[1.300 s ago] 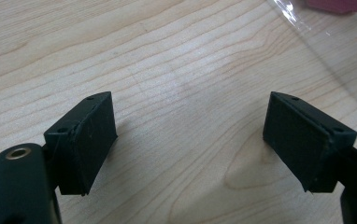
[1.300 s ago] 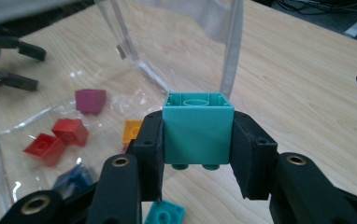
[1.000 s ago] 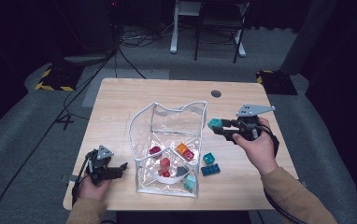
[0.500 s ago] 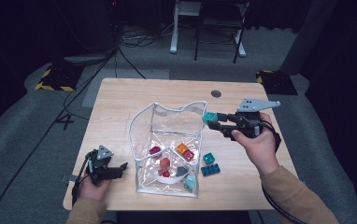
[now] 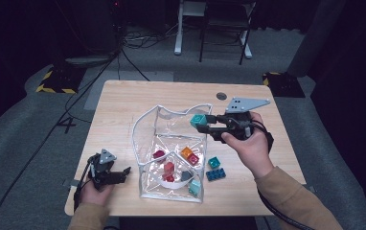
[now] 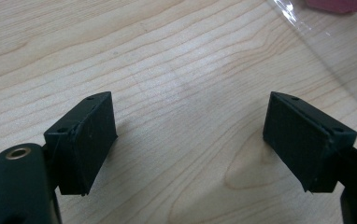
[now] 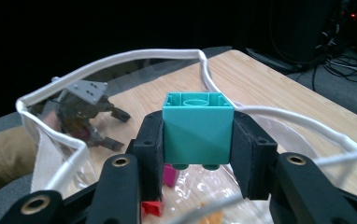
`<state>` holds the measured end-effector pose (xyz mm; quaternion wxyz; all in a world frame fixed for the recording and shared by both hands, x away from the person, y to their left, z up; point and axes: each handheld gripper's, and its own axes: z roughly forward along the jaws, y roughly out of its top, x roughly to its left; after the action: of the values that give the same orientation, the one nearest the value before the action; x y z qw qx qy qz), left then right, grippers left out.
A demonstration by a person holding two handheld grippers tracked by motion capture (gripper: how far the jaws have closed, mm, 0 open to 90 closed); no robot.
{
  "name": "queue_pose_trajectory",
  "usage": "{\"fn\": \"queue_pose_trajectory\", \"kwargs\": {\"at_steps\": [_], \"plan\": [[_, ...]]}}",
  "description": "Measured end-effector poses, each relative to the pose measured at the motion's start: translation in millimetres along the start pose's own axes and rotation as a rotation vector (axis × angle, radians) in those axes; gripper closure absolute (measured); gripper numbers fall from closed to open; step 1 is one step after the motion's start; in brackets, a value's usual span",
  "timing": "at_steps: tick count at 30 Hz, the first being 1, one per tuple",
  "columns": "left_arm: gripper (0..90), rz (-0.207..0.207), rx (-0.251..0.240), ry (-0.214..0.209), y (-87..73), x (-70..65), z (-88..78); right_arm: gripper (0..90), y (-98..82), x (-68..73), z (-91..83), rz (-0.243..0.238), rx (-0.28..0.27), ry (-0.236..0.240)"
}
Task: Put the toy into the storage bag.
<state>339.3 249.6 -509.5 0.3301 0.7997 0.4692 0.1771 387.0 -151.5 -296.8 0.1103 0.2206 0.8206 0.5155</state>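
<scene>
Two grippers in play, taken left to right across the high view. Lower left of frame: left gripper parked low over the table, jaws spread wide with nothing between them — bare wood grain in the gap in the left gripper view. Likely held aside to leave the pouch mouth unobstructed.

Centre of frame: clear pouch with white piping, upright and gaping open at the top so blocks can drop in. Inside, toward the lower centre: red block, orange block, pale teal block at the near corner.

Right of centre: right gripper clamped partway closed on the teal cube, pads flat against two opposite sides — studs downward, hollow end up in the right gripper view. Cube poised at the pouch's right rim, above the opening; probably about to be released inside.

Lower right of the pouch, on the table: small teal block and blue brick, not yet bagged.
</scene>
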Motion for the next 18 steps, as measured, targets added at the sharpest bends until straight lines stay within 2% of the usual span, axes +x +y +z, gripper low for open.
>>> {"fn": "queue_pose_trajectory", "kwargs": {"at_steps": [8,18], "plan": [[17.6,0.000,0.000,-0.001,0.0,0.0,0.1,59.0,11.9,12.5,16.9,-0.016,0.010,0.037],[17.6,0.001,0.000,0.000,0.0,0.0,0.0,59.0,13.2,19.4,38.5,-0.017,0.044,0.074]]}}
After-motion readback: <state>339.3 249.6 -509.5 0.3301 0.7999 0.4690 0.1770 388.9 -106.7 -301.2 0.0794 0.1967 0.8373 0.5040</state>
